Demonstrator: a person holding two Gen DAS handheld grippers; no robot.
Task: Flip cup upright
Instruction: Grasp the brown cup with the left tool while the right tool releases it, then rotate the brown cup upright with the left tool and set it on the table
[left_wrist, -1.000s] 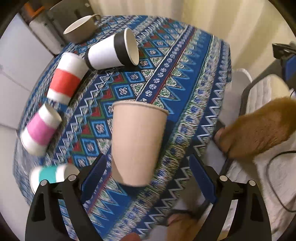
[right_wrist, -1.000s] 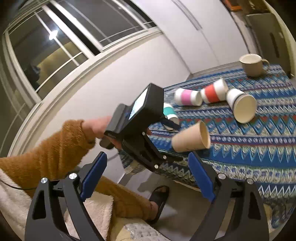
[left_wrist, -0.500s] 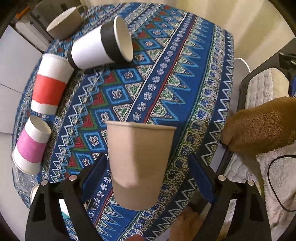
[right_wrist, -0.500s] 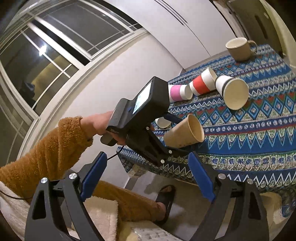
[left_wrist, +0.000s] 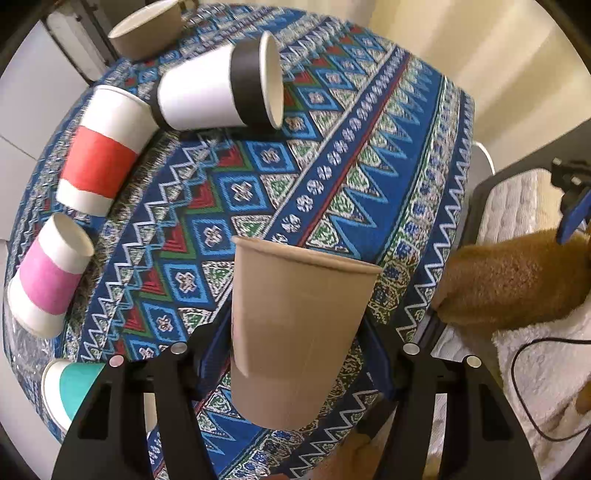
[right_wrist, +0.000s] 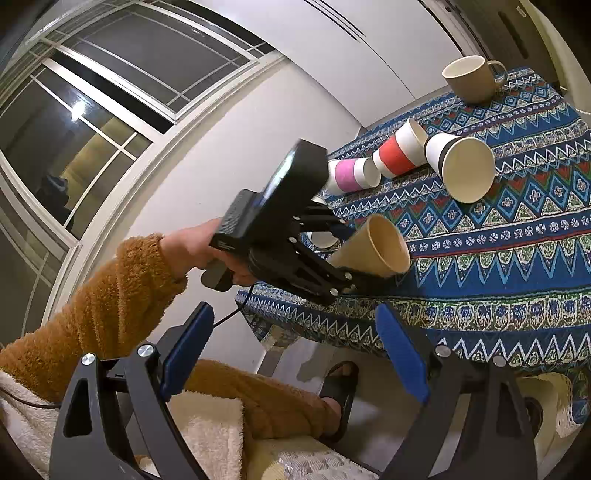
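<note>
My left gripper (left_wrist: 295, 354) is shut on a plain brown paper cup (left_wrist: 295, 332), held above the near edge of the table with its rim pointing away from me. In the right wrist view the same cup (right_wrist: 373, 247) is tilted, mouth facing up and to the right, clamped in the left gripper (right_wrist: 347, 277). My right gripper (right_wrist: 295, 354) is open and empty, off the table over the person's lap.
On the patterned blue tablecloth (left_wrist: 369, 155) lie a black-banded white cup (left_wrist: 218, 92), a red-banded cup (left_wrist: 103, 151), a pink-banded cup (left_wrist: 48, 277) and a teal cup (left_wrist: 70, 391). A beige mug (left_wrist: 147, 26) stands at the back.
The left gripper has lifted the brown cup and swung it forward over the table, tilting its mouth more upward. The right gripper has stayed open and drifted slightly.
</note>
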